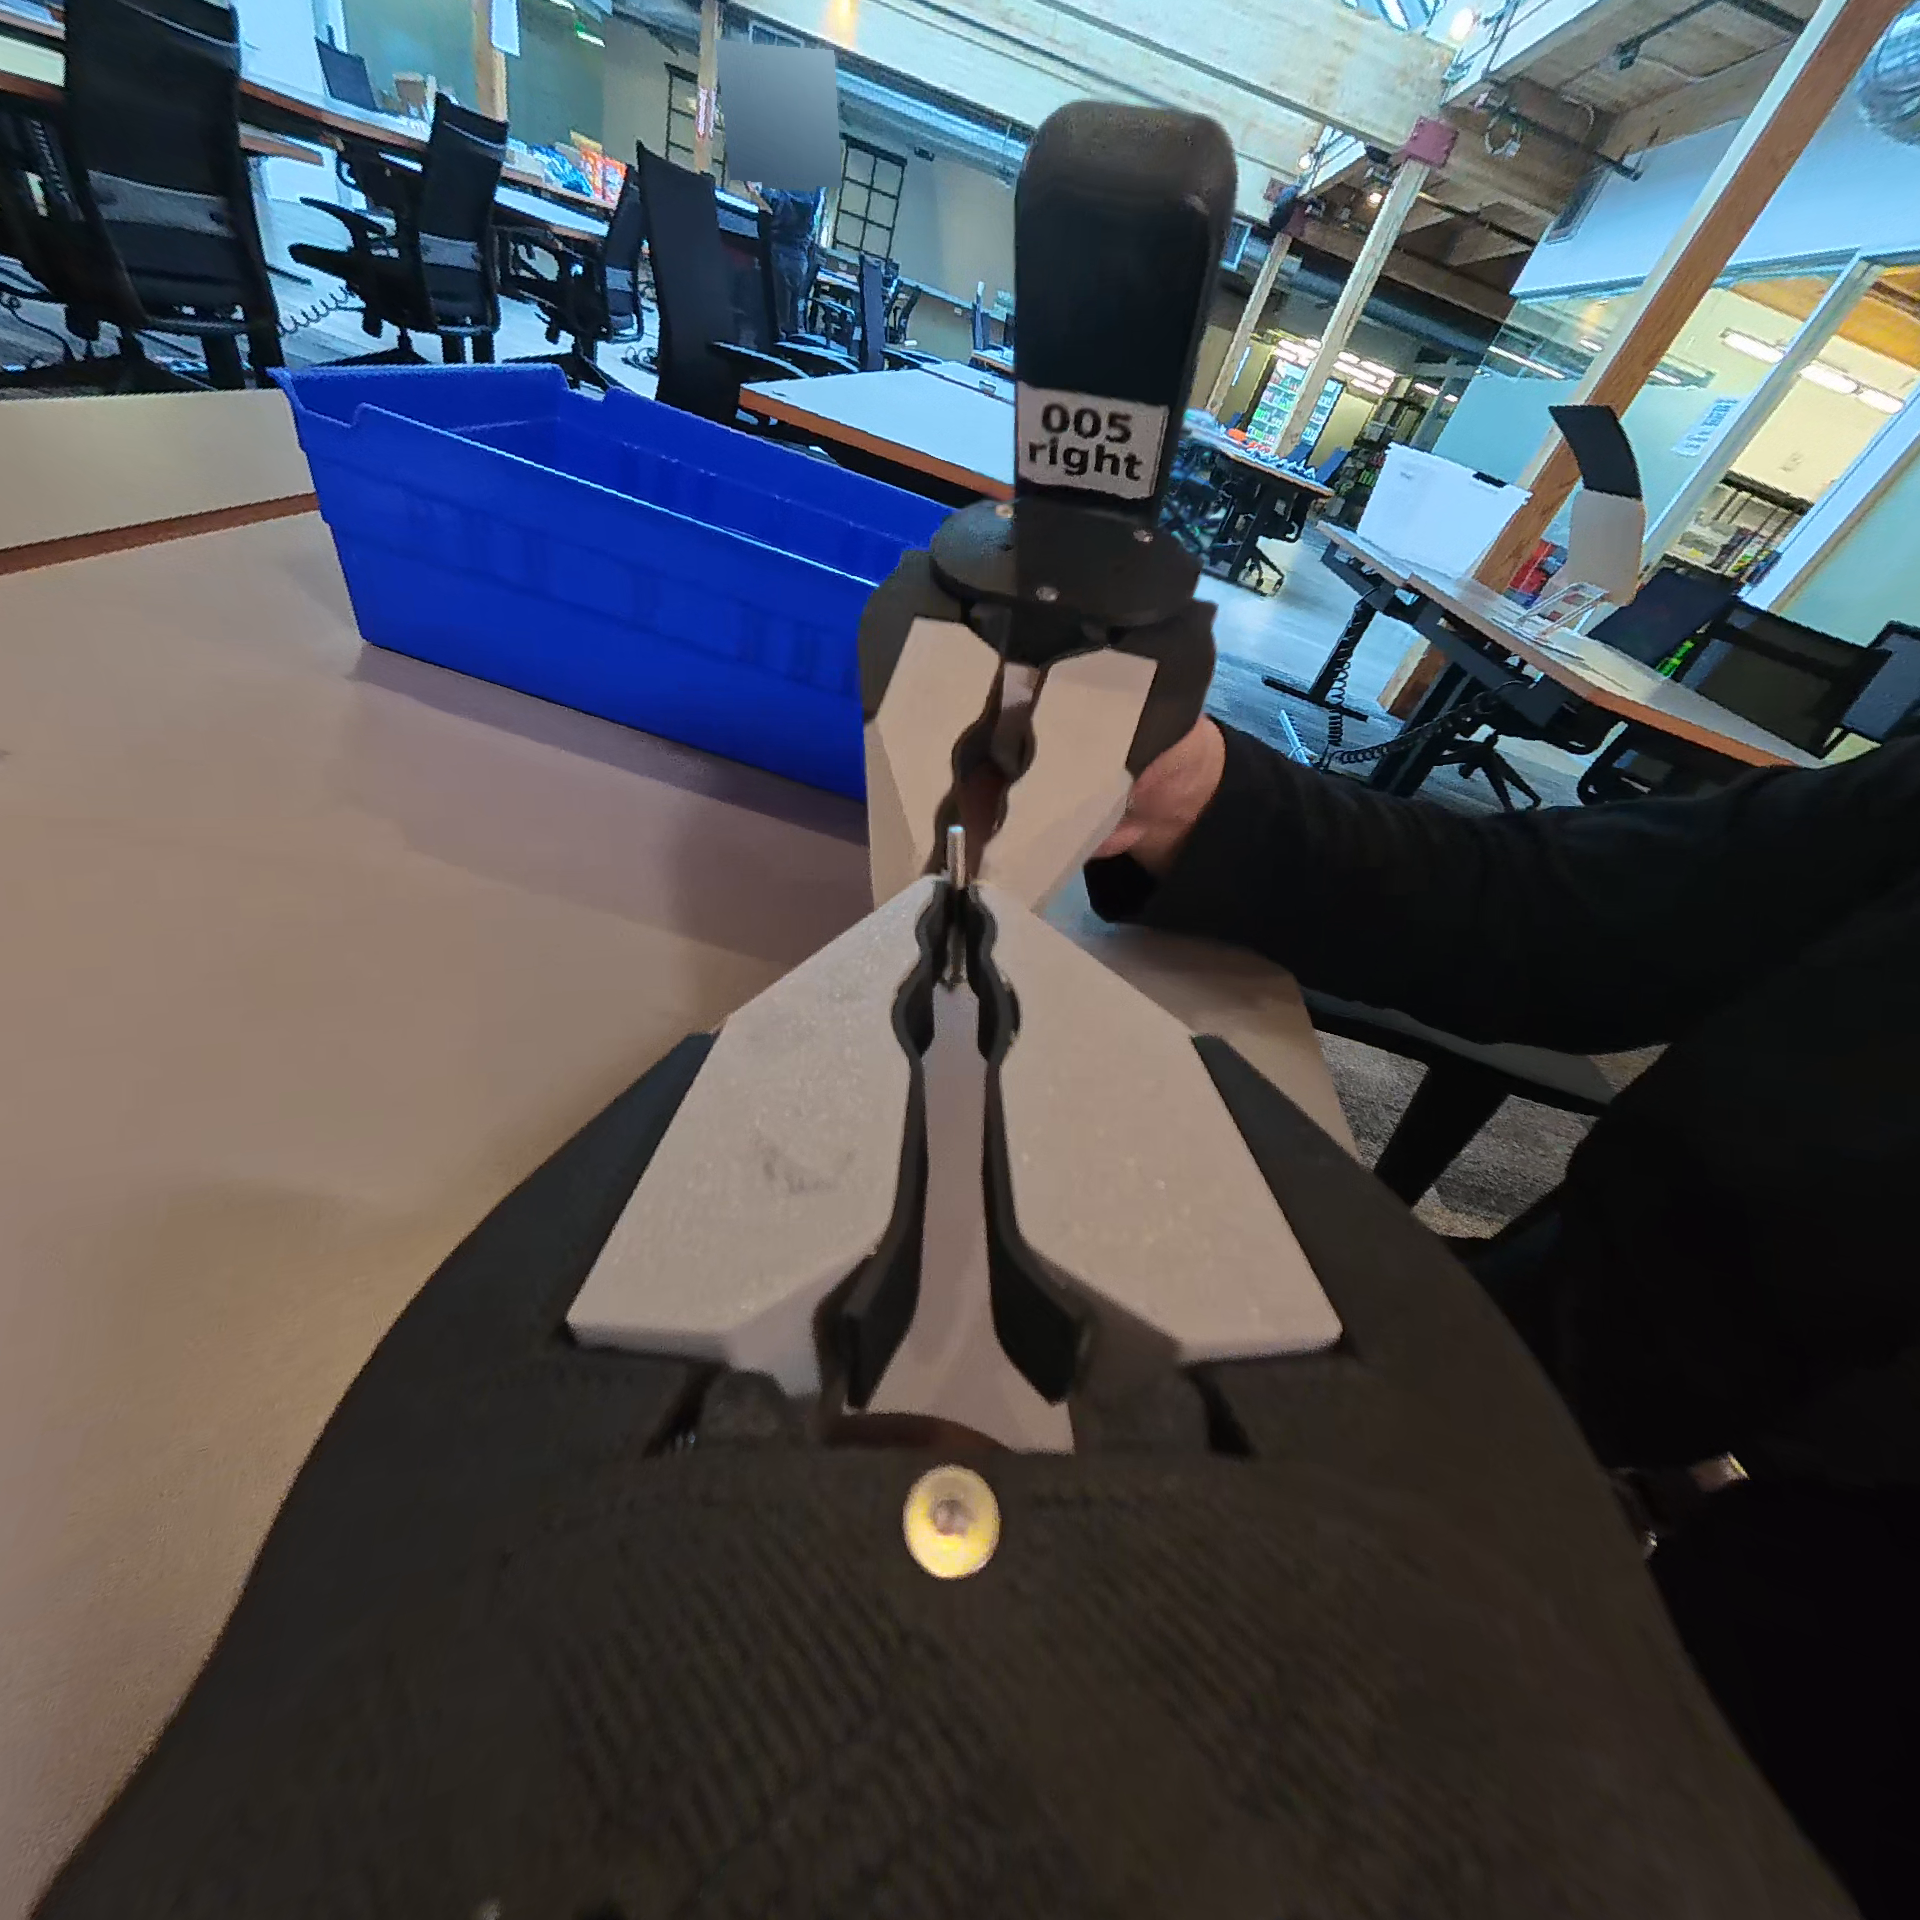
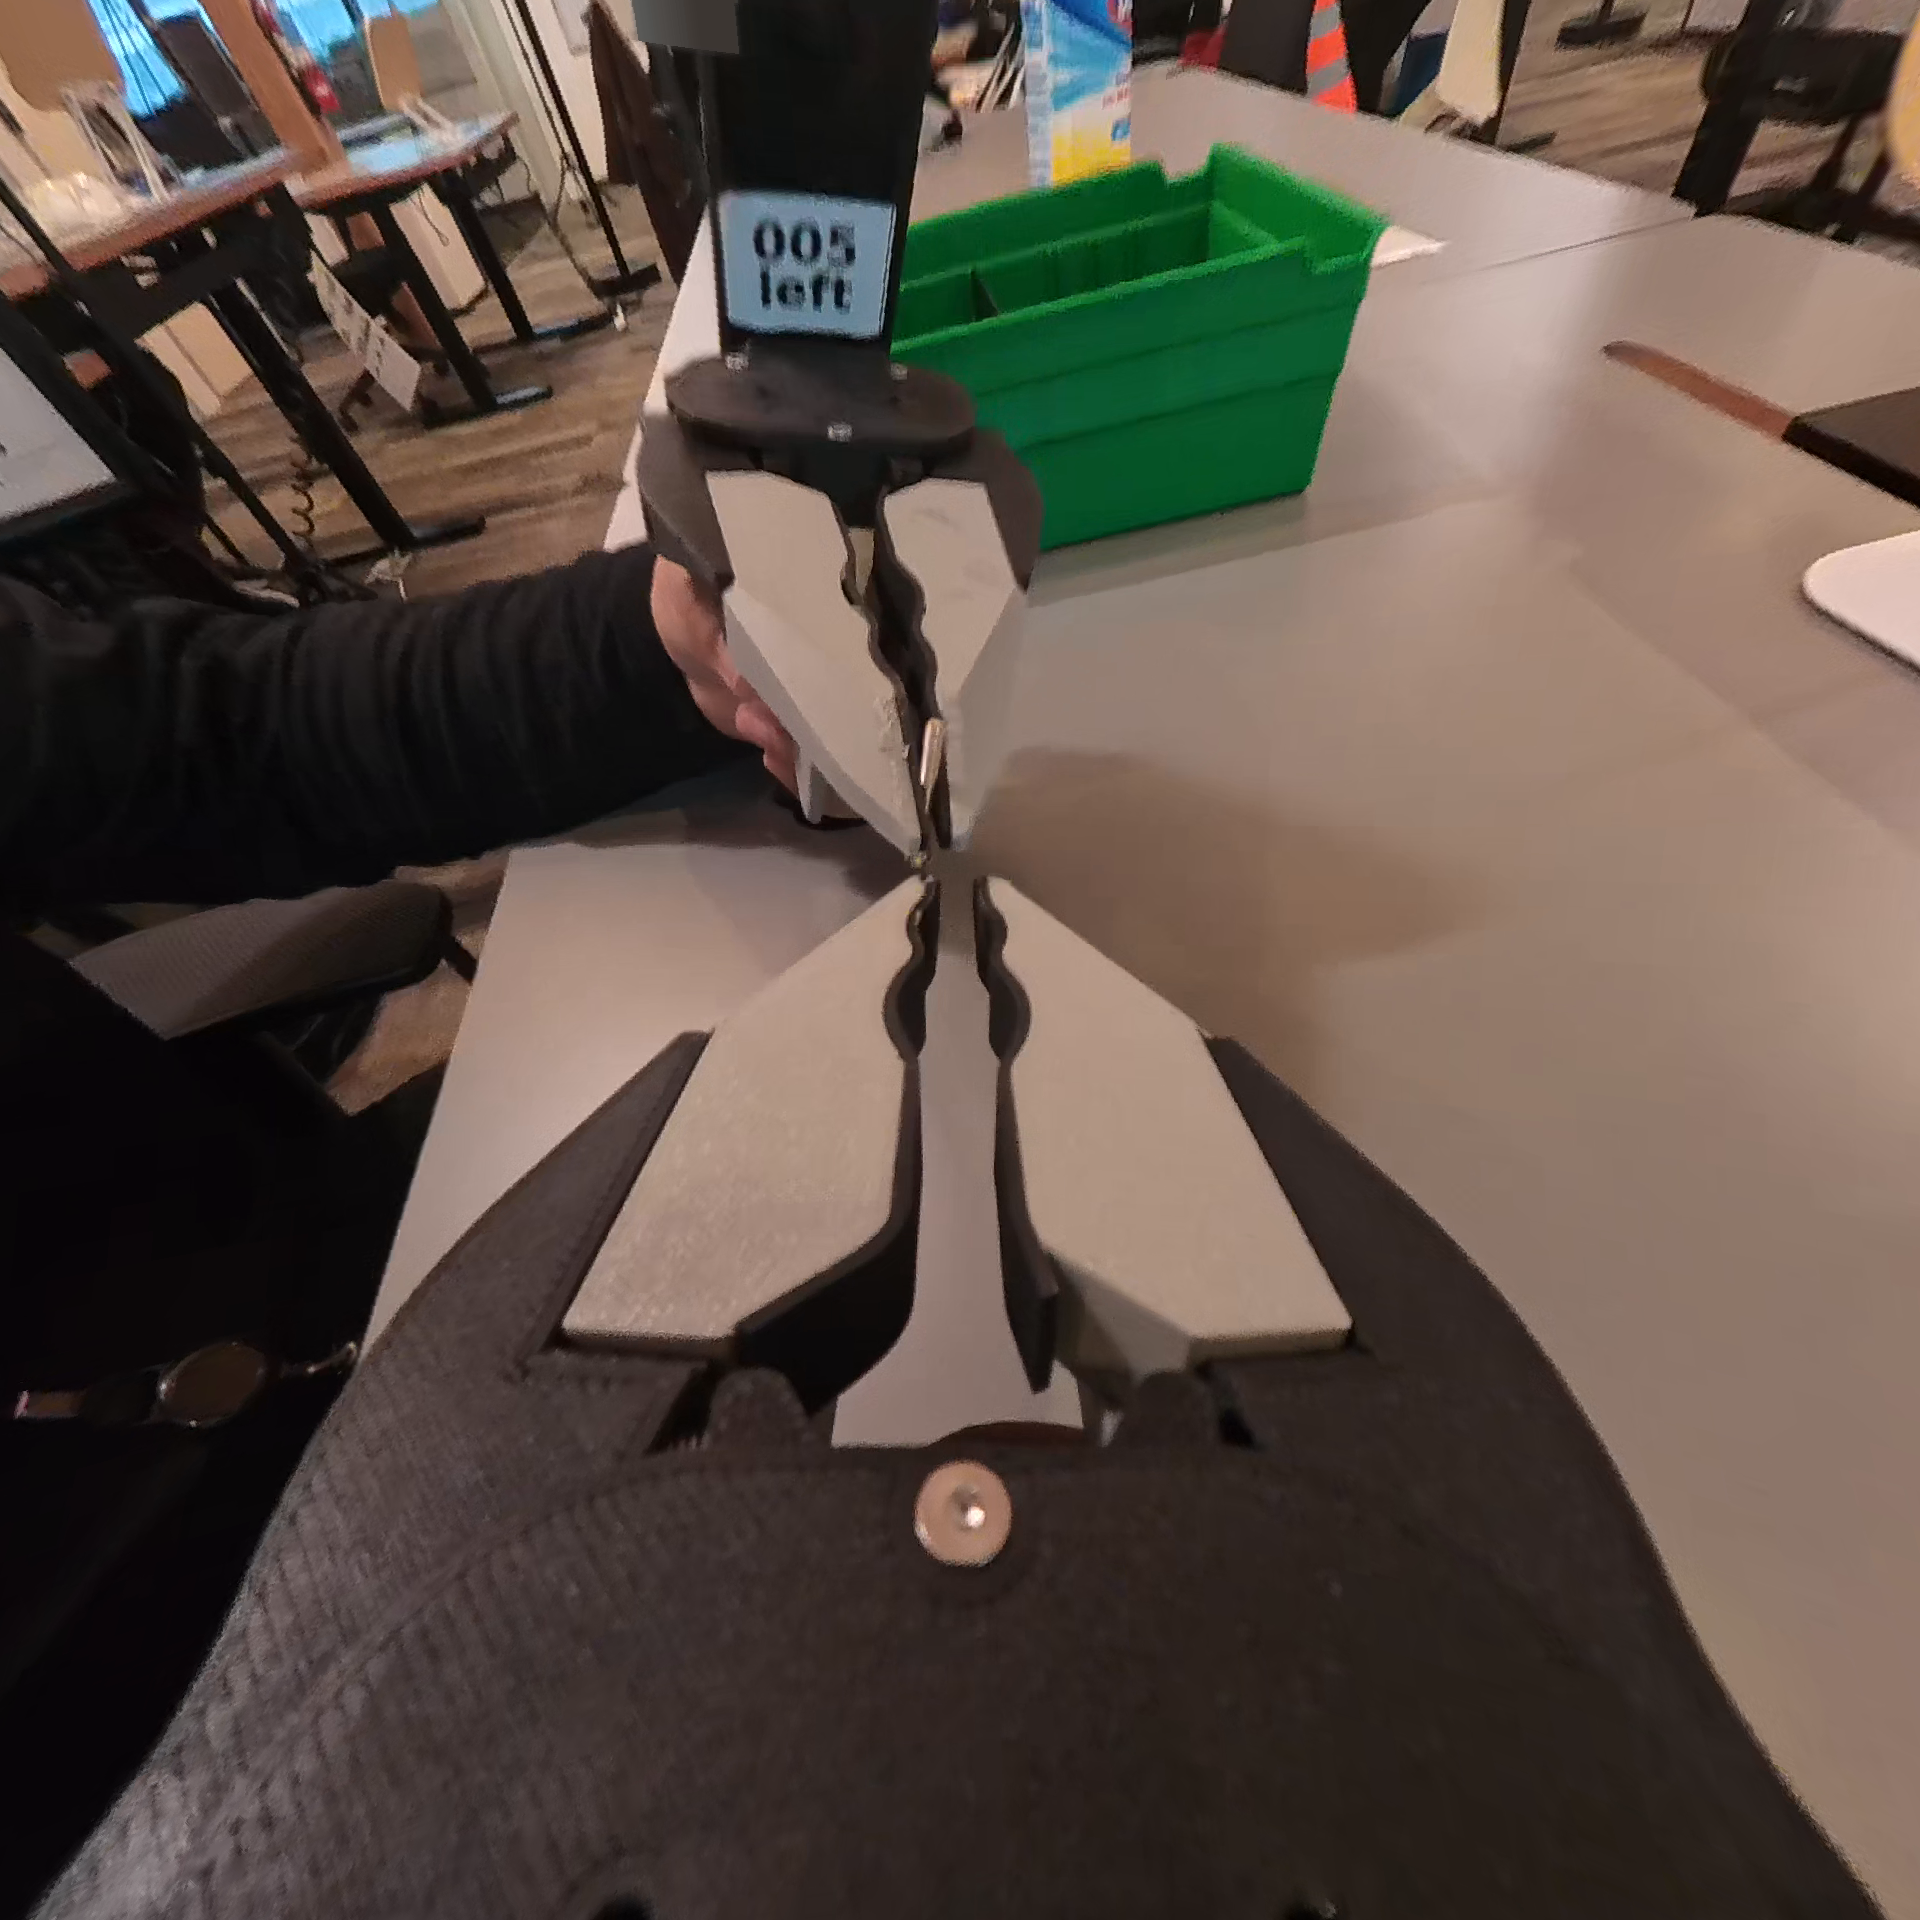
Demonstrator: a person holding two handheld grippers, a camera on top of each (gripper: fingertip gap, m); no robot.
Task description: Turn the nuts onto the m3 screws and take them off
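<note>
Two hand-held tools meet tip to tip above a grey bench (image 2: 1403, 790): left tool (image 1: 954, 914) clamped on a small metal screw (image 1: 954, 854) that pokes past its tips, right tool (image 2: 951, 896) slightly parted w/ nothing visibly held, blue bin (image 1: 582, 561) behind.

It is a big open-plan office or maker workspace. Rows of long desks (image 1: 883, 416) with black swivel chairs (image 1: 457, 229) run back under exposed timber beams (image 1: 1507, 166) and wooden posts (image 1: 1683, 301), with glass-walled rooms (image 1: 1766, 395) off to the side. On the pale counter (image 2: 1403, 831) stand plastic parts bins, one blue (image 1: 582, 561), one green (image 2: 1132, 343), the sort kept for small hardware.
</note>
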